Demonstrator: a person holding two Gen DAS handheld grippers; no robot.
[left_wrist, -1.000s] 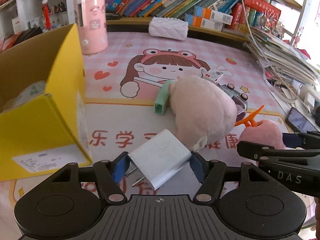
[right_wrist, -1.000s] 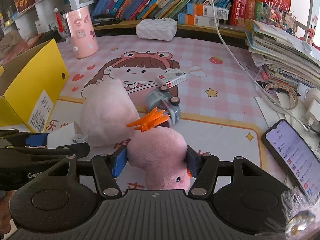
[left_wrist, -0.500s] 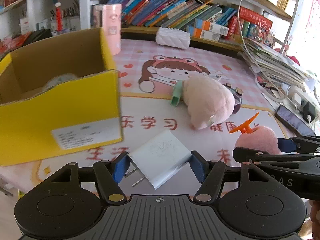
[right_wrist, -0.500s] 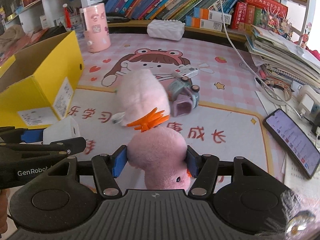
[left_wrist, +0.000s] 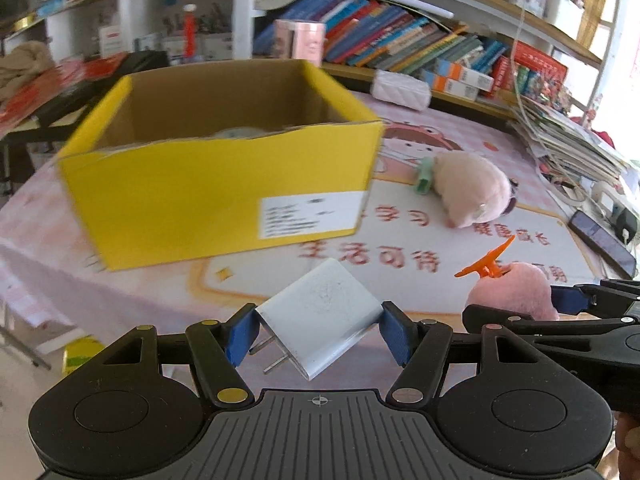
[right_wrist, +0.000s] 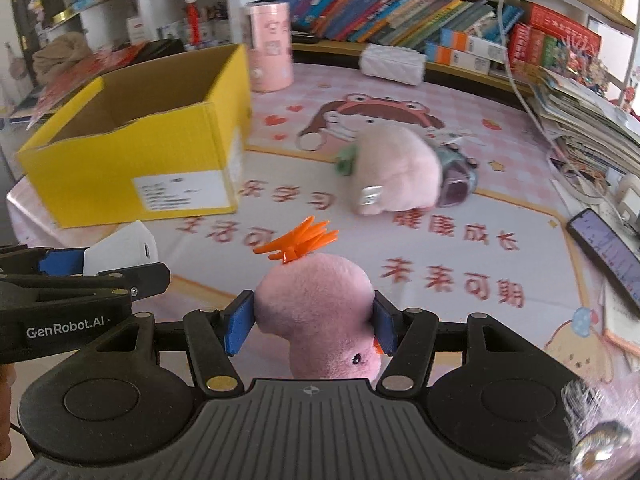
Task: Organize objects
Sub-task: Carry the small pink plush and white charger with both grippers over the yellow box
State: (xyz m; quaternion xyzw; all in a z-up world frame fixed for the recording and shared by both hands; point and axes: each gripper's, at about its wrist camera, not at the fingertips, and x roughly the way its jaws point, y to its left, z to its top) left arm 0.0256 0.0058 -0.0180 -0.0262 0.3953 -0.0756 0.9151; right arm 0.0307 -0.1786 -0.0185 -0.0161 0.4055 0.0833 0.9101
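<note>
The left gripper (left_wrist: 318,334) is clamped on a white charger (left_wrist: 322,312), held up in the air near the front edge of the tabletop (left_wrist: 400,280). The right gripper (right_wrist: 310,328) squeezes a pink plush toy (right_wrist: 320,312) just beside it. The yellow box (left_wrist: 216,196) sits open by the left edge. The charger is tilted, its long side slanting up to the right, with its metal prongs (left_wrist: 274,360) pointing down and left. It is pinched at the corners, so it could twist and slip out. The two grippers are close together and might bump over the box.
</note>
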